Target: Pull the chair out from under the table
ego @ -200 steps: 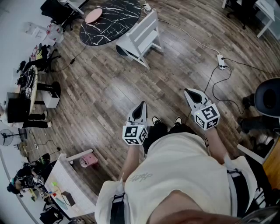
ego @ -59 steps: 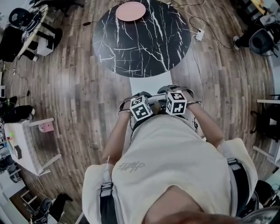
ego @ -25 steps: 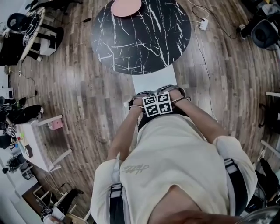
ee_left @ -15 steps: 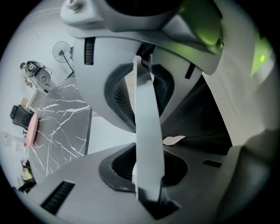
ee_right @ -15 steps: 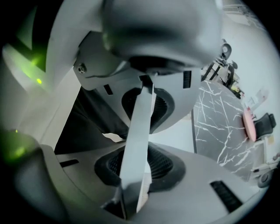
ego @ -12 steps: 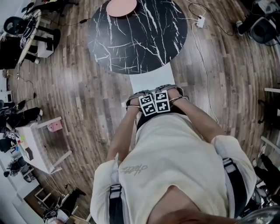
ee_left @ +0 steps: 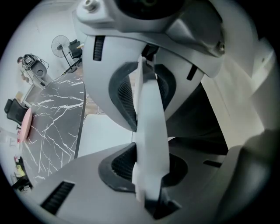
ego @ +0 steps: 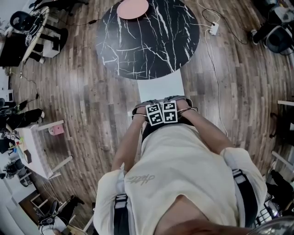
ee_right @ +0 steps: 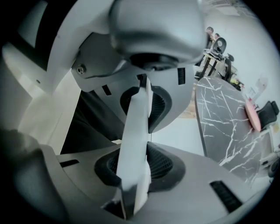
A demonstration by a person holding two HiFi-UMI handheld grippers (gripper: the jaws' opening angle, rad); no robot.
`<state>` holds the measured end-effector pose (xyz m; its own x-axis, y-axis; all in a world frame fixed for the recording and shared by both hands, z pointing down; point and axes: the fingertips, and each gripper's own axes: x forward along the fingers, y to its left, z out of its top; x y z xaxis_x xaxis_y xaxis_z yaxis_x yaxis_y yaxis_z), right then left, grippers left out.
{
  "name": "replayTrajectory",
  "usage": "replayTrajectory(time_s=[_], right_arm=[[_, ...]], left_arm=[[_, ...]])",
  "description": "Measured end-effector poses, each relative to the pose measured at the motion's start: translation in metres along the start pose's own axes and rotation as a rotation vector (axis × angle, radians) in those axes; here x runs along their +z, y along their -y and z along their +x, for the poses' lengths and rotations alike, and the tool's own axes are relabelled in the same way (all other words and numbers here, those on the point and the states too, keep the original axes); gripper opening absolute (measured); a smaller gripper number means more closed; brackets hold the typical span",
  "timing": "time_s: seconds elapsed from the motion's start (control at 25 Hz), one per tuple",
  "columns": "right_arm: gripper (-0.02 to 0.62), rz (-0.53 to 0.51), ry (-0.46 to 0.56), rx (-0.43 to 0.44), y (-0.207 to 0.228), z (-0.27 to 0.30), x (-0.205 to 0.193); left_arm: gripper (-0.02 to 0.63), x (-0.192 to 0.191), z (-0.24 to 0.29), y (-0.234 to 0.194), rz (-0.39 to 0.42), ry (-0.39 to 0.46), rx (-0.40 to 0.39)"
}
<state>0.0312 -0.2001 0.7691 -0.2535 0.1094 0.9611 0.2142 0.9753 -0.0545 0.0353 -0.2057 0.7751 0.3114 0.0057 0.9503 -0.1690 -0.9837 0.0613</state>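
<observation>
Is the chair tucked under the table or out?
Largely out: the chair's white seat shows clear of the black table, far edge at its rim. The left gripper and right gripper clamp the backrest.

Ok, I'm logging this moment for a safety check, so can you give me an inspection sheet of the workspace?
Surface: wooden plank floor.
Job's things: white chair, its seat reaching the rim of the round black marbled table.
Clutter: pink disc at the table's far edge.
Grippers: left gripper and right gripper side by side, both shut on the chair's back.
Cables: white cable on the floor right of the table, by a power strip.
Surroundings: small white desk at left; office chair at upper right.
</observation>
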Motion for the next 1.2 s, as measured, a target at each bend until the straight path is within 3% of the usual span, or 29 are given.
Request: replayTrajectory(time_s=[1.2], right_arm=[[0.091, 0.027, -0.011, 0.018, -0.049, 0.007, -0.002]], left_arm=[[0.091, -0.002, 0.008, 0.049, -0.021, 0.014, -0.032]])
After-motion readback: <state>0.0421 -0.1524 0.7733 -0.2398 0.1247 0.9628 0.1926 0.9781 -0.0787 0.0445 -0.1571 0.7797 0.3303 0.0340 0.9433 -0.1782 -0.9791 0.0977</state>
